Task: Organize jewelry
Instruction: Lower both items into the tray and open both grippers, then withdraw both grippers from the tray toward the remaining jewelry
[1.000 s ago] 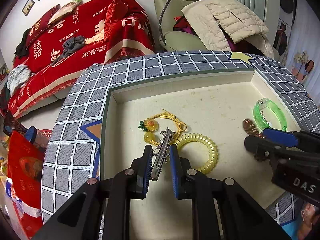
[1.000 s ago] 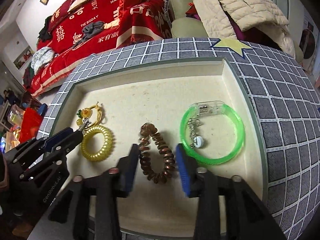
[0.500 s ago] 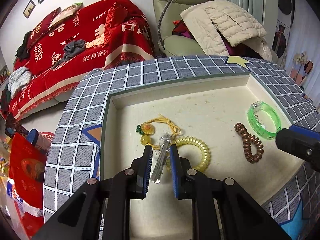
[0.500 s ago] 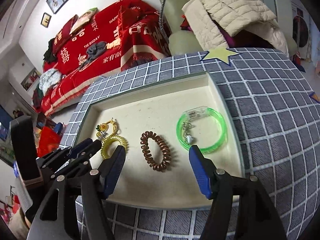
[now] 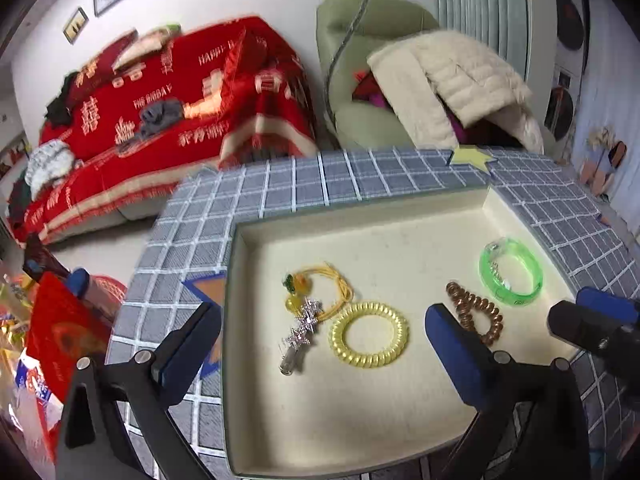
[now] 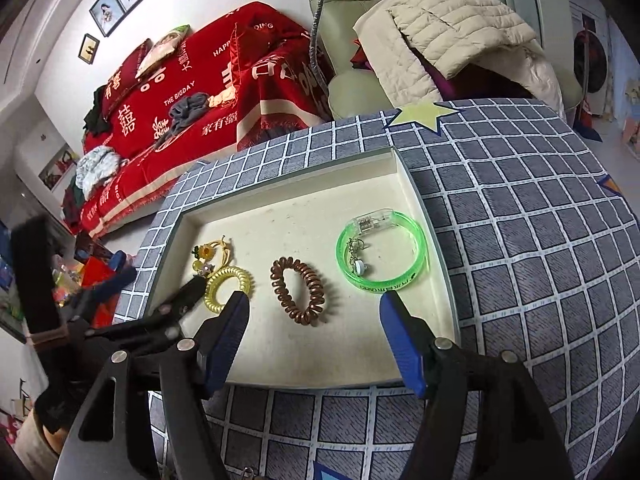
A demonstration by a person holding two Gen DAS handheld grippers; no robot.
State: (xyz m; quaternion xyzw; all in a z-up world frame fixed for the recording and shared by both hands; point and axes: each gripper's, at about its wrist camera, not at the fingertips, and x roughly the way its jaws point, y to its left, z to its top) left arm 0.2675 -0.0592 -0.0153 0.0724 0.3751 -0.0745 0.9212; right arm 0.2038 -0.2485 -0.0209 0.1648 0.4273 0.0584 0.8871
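Both tools hang over the shallow cream tray (image 5: 256, 240) on the grid-cloth bench (image 6: 520, 240), each with its blue fingers spread wide and gripping nothing. Under the left tool (image 5: 320, 340) a silver hair clip (image 5: 300, 332) lies flat, its upper end touching the yellow cord charm (image 5: 316, 284), with the yellow coil hair tie (image 5: 368, 340) just beside it. The brown coil tie (image 6: 298, 290) sits between the right tool's (image 6: 314, 332) fingers, and the green bangle (image 6: 380, 254) lies near the tray's right wall.
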